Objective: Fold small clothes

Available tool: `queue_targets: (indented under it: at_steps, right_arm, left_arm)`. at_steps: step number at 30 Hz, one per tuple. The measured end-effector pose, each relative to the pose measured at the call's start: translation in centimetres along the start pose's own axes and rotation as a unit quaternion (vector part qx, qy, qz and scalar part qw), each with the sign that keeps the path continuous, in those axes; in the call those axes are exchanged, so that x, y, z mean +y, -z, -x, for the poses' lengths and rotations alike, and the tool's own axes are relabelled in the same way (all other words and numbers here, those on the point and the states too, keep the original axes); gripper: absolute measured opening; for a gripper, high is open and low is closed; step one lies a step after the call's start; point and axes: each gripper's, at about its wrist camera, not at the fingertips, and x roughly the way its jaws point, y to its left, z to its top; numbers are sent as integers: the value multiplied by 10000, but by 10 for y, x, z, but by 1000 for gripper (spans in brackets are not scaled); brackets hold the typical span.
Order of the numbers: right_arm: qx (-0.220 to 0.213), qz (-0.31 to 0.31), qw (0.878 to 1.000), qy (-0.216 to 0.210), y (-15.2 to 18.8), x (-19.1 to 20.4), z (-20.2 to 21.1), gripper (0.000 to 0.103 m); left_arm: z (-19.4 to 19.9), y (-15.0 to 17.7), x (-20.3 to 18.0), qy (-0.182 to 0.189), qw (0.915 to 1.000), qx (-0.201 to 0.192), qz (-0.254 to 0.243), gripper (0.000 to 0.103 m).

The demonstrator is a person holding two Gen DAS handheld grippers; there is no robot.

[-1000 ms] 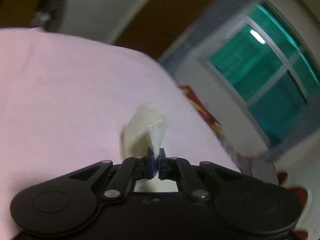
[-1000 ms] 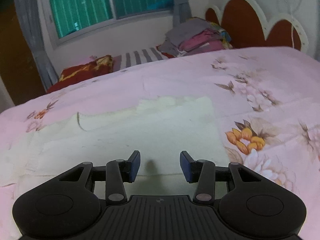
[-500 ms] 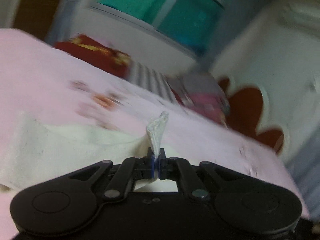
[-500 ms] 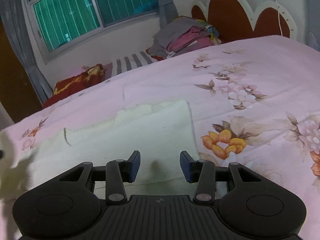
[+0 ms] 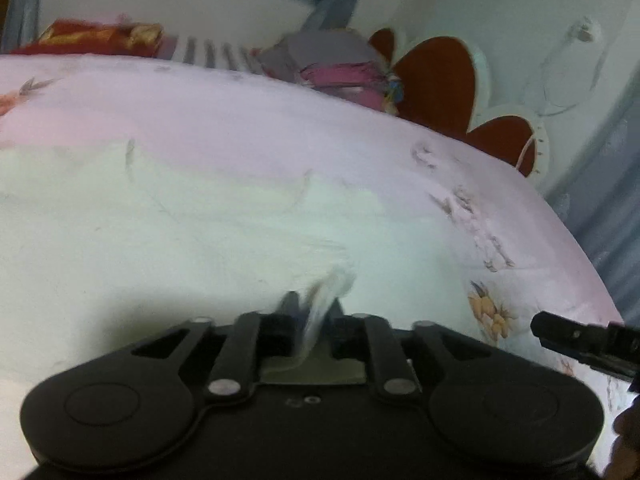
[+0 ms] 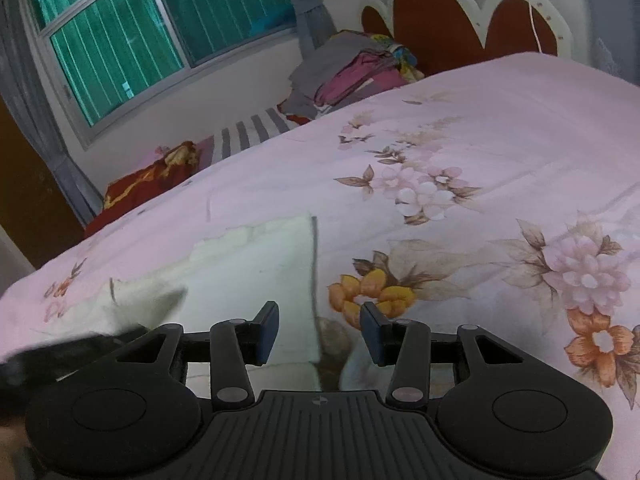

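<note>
A cream-white small garment (image 5: 168,216) lies spread on the pink floral bedsheet (image 5: 280,120). My left gripper (image 5: 314,316) is shut on a corner of it and holds that corner low over the cloth; the view is blurred. The right gripper's finger (image 5: 560,334) shows at the right edge of the left wrist view. In the right wrist view the garment (image 6: 256,264) lies ahead and to the left, its right edge running between the jaws. My right gripper (image 6: 319,330) is open and empty just above that edge. The left gripper appears there as a dark blur at the left.
A pile of folded clothes (image 6: 352,68) sits at the bed's far side by the red and white headboard (image 6: 460,20). A red patterned cushion (image 6: 152,180) and a striped cloth (image 6: 252,132) lie under the window (image 6: 160,36). Floral sheet extends to the right.
My left gripper has swung round and come down over the garment with the pinched corner, close to the right gripper. My right gripper has shifted right to the garment's right edge, still open.
</note>
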Motion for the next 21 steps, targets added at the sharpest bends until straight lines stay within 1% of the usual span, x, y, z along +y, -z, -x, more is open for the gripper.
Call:
queue_targets:
  at_steps: [1,2,3,4,6,7,8,10,12,14,15,16,17,18,20,21]
  right_arm:
    - [19,-48,10000,-44,-1,-3,2,45]
    - [36,-66,9999,-86,-2,-5,3,45]
    - [53,-72,9998,-150,-3,-6,4,45]
    - [56,-73,9997,-212,-3,-6,5,45]
    - [83,-67,9995,-308,-5,-2,4,45]
    - [105,-59,9992,-375,-5,2,3,46]
    - [120,-51,9989,-454,-5,6,0,57]
    - [103,-26,9980,-621,-3,16,-3,73]
    - [148,52,9964,-834,0,29,-8,72]
    - [311,107,9944,-1009,3,42,-18,72]
    - [374,143,9937,-1044,6,48,-24,71]
    - [442,189,9929,-1088,8,55,-30,68]
    - [496,210,9923,-1114,9,61,-36,63]
    - [568,211,9918,-1122,10,66,-43,60]
    - [722,158,9903,-1177,13,75,-57,46]
    - [801,120,9893,-1216,13,79,-65,42]
  left_arm:
    - [0,0,-3,36,10000,-11,-46,43]
    - [3,0,-6,85,9999,-10,-64,50]
    - [8,0,-8,60,9999,-25,-89,59]
    - [15,-1,-9,-26,9998,-78,-162,64]
    - [36,-1,-10,-355,9982,-343,-339,68]
    - [47,-1,-6,-508,9971,-453,-330,68]
    - [59,1,3,-666,9959,-554,-262,68]
    - [87,7,30,-1136,9909,-719,-40,67]
    - [115,16,60,-1627,9832,-812,158,62]
    - [138,25,87,-2013,9751,-850,368,62]
    - [147,29,102,-2117,9728,-794,500,62]
    - [151,31,115,-2138,9722,-690,652,62]
    - [152,33,126,-2121,9725,-581,763,62]
    - [151,34,133,-2101,9734,-459,796,62]
    - [147,34,139,-2099,9742,-403,718,62]
    - [145,32,140,-2115,9746,-355,651,62]
